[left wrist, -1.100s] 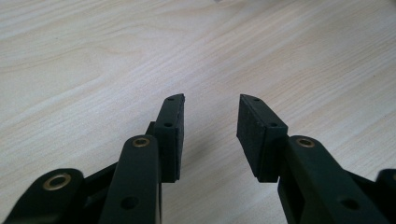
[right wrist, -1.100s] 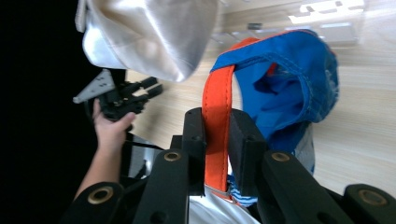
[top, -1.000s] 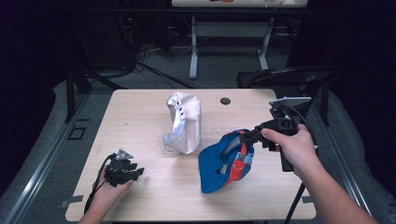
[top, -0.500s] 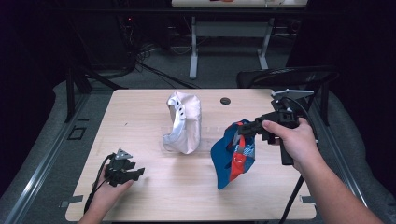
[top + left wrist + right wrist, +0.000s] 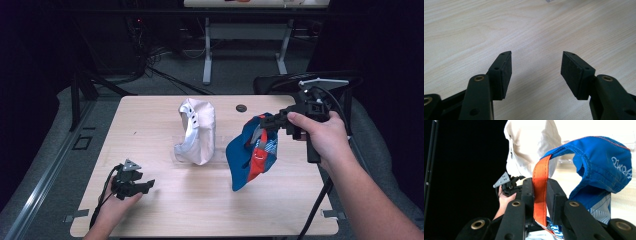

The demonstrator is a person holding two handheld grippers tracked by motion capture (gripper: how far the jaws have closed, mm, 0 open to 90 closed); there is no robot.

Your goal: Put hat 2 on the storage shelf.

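Nearest me, my left gripper [image 5: 142,186] rests on the table [image 5: 200,210] at the near-left corner, jaws apart on nothing. Farther right, my right gripper [image 5: 264,121] is clamped on the orange strap [image 5: 539,192] of the blue cap [image 5: 250,156], which hangs below the jaws, lifted, just right of the white cap [image 5: 196,131].

Small dark round object [image 5: 241,108] on the table [image 5: 150,130] too small to identify
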